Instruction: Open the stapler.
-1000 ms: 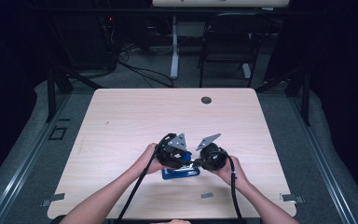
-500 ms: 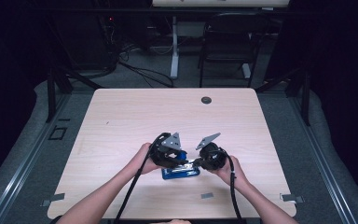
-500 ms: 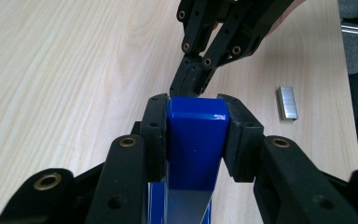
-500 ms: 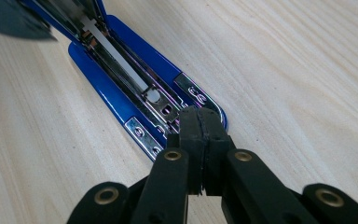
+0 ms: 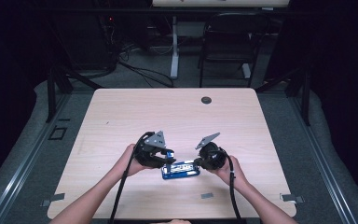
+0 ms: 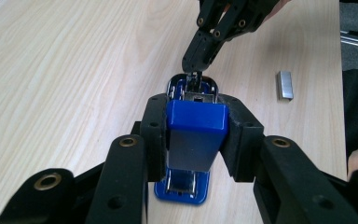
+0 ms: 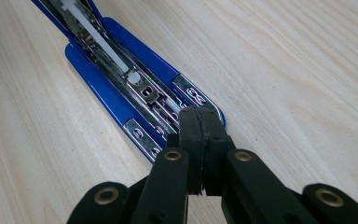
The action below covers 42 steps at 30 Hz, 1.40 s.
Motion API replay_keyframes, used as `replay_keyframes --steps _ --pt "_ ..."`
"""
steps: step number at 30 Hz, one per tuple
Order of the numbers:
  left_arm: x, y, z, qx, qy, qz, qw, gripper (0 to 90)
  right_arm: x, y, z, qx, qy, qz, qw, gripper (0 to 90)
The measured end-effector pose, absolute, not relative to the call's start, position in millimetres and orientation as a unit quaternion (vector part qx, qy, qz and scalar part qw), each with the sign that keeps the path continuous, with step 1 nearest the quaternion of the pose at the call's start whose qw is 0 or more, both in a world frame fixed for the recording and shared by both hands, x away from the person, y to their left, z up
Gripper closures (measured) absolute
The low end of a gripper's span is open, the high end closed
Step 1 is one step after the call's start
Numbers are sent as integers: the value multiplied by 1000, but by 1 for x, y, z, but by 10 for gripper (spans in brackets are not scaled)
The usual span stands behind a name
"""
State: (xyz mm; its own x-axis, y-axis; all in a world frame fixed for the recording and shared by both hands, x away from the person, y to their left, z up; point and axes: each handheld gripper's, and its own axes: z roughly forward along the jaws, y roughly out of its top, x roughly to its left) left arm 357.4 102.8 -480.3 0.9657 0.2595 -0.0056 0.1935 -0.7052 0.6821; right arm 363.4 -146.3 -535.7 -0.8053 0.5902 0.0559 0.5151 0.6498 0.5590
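Stapler: blue plastic and metal stapler (image 5: pixel 181 170) lies opened on the light wooden table (image 5: pixel 177 116), near the front edge, between the two grippers.
Stapler top: blue plastic cover (image 6: pixel 196 135) is swung up from the base and stands raised at the left end, as the high view shows it.
Stapler base: blue base plate (image 7: pixel 98 88) is flat on the wood, with the shiny metal staple channel (image 7: pixel 121 65) exposed along its length.
Left gripper: left gripper (image 6: pixel 196 140) has its jaws partly closed, one pad on each side of the raised cover, and clamps it firmly.
Right gripper: right gripper (image 7: pixel 200 128) has its jaws pressed fully together, no gap between the pads; the tips touch the metal front end of the channel. I cannot tell if something thin is pinched between them.
Hands: left hand (image 5: pixel 129 161) and right hand (image 5: pixel 227 169) hold the grippers from the near side.
Staple strip: small grey metal block of staples (image 6: pixel 285 85) lies on the table just beside the stapler, apart from it.
Table hole: dark round grommet (image 5: pixel 206 100) sits near the far edge, well apart.
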Motion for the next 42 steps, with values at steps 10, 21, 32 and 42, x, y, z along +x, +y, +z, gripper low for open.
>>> replay_keyframes --steps 10,21,32,42 --pt "353 124 -484 918 144 41 367 653 364 -146 -536 307 905 288 64 900" --pt "350 144 -493 917 169 26 359 648 364 -146 -535 308 905 286 62 900" --pt "349 152 -500 919 181 18 351 641 364 -146 -535 309 905 287 60 899" --pt "350 160 -508 924 190 9 333 634 364 -146 -536 309 904 288 59 899"
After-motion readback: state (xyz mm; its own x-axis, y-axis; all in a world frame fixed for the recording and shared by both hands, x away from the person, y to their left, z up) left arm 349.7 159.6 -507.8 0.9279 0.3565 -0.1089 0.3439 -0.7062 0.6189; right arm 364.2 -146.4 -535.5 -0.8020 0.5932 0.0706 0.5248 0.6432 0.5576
